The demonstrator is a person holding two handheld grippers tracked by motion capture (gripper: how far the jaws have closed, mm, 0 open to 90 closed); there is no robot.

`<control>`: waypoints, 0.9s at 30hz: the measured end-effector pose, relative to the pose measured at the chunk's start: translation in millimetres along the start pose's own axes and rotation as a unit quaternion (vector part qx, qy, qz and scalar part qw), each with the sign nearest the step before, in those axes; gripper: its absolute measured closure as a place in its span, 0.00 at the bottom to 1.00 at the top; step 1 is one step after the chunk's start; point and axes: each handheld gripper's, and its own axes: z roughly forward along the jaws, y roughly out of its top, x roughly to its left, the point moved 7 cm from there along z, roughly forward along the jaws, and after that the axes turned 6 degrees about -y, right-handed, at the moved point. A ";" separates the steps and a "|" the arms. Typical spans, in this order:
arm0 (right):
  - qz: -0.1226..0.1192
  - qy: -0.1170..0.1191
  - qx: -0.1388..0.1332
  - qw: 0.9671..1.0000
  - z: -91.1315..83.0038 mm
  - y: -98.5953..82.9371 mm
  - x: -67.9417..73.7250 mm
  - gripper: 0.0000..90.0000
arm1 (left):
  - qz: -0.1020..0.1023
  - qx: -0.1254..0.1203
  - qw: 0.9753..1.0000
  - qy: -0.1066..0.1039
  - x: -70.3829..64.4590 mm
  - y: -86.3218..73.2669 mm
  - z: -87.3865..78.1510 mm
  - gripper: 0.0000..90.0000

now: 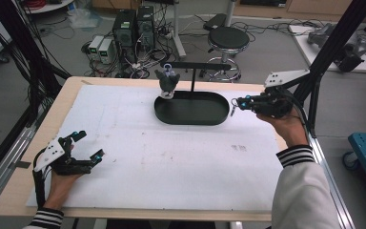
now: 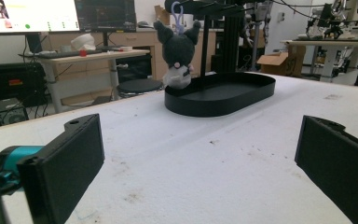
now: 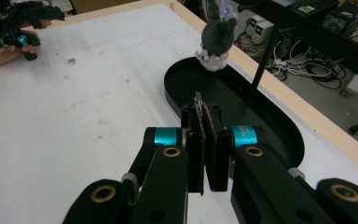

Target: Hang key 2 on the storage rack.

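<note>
We see the right gripper (image 1: 237, 102), fingers clenched on a thin ring (image 3: 198, 101), at the tray's (image 1: 192, 118) three o'clock; left gripper (image 1: 86, 145) fingers released.

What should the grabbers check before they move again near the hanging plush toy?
1. Right gripper shut on the thin item: ok.
2. What that thin item is: cannot tell.
3. Left gripper open, nothing between its jaws: ok.
4. Plush toy hanging from the stand bar: ok.
5. Left gripper well apart from the black tray: ok.
</note>
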 end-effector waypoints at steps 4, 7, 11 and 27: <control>0.000 -0.004 -0.002 1.000 5.1 11.3 -6.1 0.98 | 0.000 0.000 1.000 0.000 0.1 0.0 -0.1 0.02; 0.003 -0.004 0.007 1.000 9.7 16.6 -9.7 0.98 | -0.001 0.000 1.000 0.000 0.1 0.0 -0.1 0.02; -0.001 -0.010 0.017 1.000 13.7 24.1 -16.5 0.98 | -0.002 -0.001 1.000 0.001 0.2 0.0 -0.2 0.02; 0.006 -0.020 0.041 0.999 33.5 48.9 -43.9 0.98 | -0.001 0.000 1.000 0.003 0.4 -0.1 -0.1 0.02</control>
